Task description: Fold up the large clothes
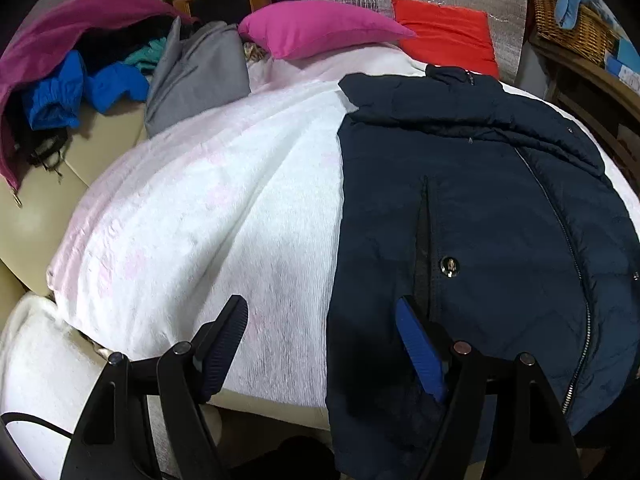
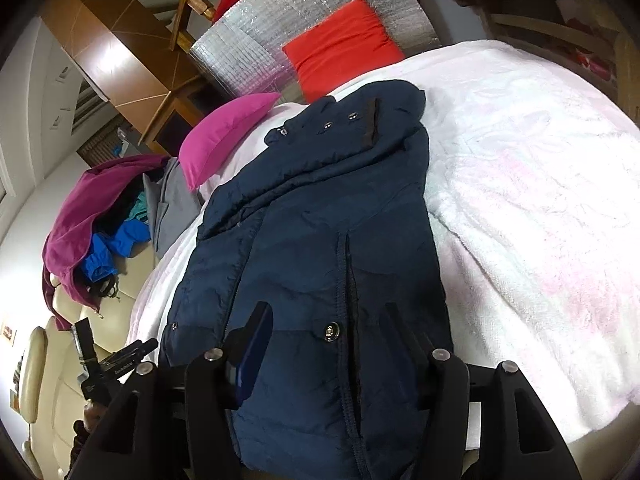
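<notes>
Both claws wide: left claw (image 1: 320,344) straddles jacket (image 1: 480,220) edge, right claw (image 2: 328,344) over hem.

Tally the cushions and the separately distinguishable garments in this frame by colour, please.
Pink cushion: 1
Red cushion: 1
Navy jacket: 1
Grey garment: 1
Magenta garment: 1
Bright blue garment: 1
Total: 6 (darker and teal items in the pile are too tangled to count)

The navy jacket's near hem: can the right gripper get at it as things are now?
Probably yes. The right gripper is open, its fingers on either side of the navy jacket at the near hem, and nothing lies between them and the cloth. Whether the pads already touch it is unclear.
</notes>
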